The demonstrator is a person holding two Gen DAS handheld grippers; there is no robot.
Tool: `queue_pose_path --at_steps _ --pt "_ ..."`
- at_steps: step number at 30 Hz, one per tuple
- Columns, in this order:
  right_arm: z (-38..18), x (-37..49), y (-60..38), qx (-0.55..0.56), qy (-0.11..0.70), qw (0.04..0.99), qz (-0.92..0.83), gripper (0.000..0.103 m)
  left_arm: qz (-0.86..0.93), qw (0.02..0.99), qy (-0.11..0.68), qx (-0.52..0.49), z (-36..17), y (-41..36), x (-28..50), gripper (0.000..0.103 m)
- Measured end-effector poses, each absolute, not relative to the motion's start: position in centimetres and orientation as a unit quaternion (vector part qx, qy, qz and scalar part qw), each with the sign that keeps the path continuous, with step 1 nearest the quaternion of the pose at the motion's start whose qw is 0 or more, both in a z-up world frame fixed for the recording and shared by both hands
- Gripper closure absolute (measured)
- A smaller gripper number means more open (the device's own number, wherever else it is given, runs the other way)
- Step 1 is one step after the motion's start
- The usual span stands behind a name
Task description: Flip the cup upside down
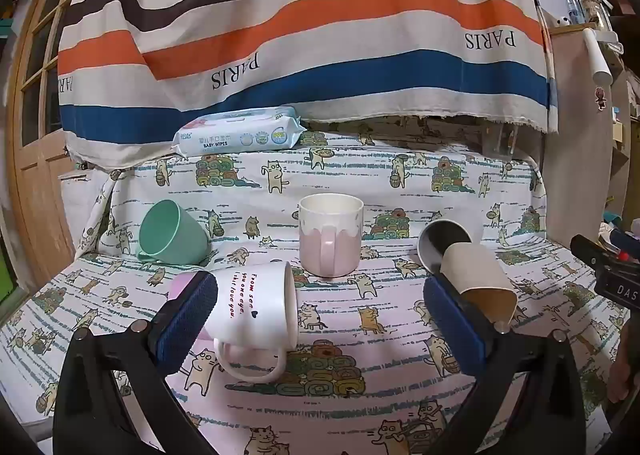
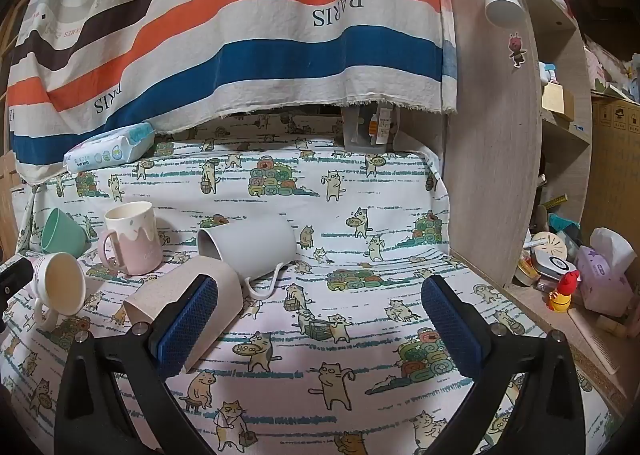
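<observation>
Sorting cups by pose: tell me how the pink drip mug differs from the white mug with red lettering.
The pink drip mug stands upright, mouth up; the white lettered mug lies on its side, mouth facing right. The pink one is pink below a cream drip band; the white one carries red text. Both have handles and rest on the cat-print cloth.

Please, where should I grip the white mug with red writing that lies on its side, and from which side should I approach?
Probably grip the white mug across its body, the pads on its two curved walls, coming from above and behind with the open left hand-held gripper. It lies on its side, mouth toward the beige cup, handle pointing at the camera, so the handle would block a low approach.
</observation>
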State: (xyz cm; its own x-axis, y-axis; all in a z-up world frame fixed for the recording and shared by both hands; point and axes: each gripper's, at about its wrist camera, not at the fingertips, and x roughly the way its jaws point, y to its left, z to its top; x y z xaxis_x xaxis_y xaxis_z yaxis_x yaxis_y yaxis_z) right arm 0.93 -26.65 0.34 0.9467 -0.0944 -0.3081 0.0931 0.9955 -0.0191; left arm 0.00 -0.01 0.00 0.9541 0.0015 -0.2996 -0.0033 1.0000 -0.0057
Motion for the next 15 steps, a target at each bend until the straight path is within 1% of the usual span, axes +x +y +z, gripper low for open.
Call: queue_pose_path --at_steps 15 --pt "0.33 0.94 -26.62 -0.003 0.156 0.987 -0.047 0.0 0.006 0.988 0.156 -0.007 0.02 0.27 0.06 0.0"
